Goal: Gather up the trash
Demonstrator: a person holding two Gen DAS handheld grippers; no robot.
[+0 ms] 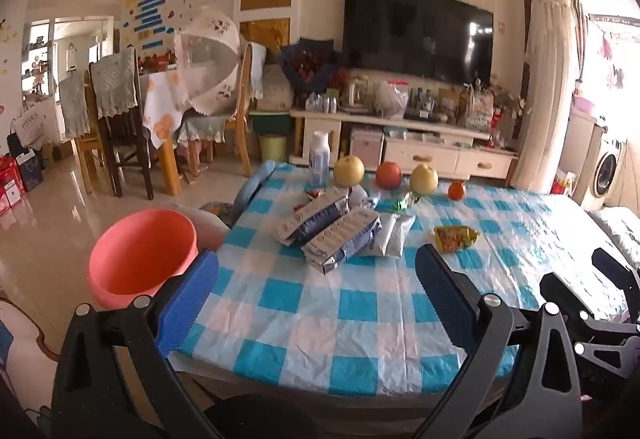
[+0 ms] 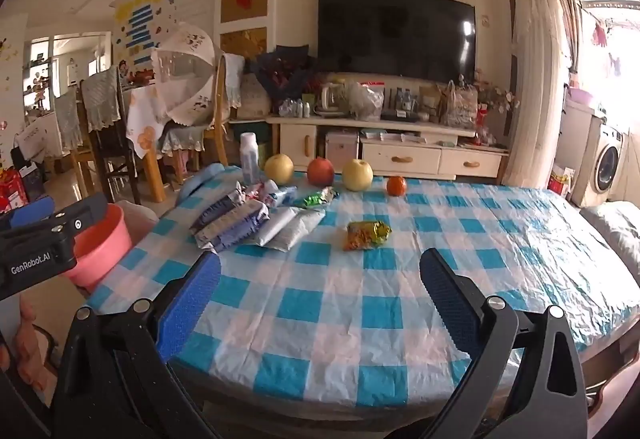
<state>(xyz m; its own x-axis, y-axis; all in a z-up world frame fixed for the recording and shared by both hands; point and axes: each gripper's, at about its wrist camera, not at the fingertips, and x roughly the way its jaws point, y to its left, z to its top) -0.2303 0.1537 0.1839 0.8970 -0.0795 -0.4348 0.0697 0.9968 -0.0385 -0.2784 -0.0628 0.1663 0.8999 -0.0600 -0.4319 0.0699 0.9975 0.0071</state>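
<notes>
My worktop wears a blue-and-white checked cloth. Off its left edge sits my pink basin, beside the left gripper, whose jaws stand wide and empty. My right gripper is likewise spread, holding nothing. Silver-blue wrappers pile at the cloth's far left, and a crumpled yellow wrapper lies apart, nearer the middle.

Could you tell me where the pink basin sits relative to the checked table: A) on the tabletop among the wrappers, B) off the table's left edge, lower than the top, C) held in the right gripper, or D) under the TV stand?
B: the pink basin stands beyond the left edge of the table, lower than its top, and no gripper holds it.
</notes>
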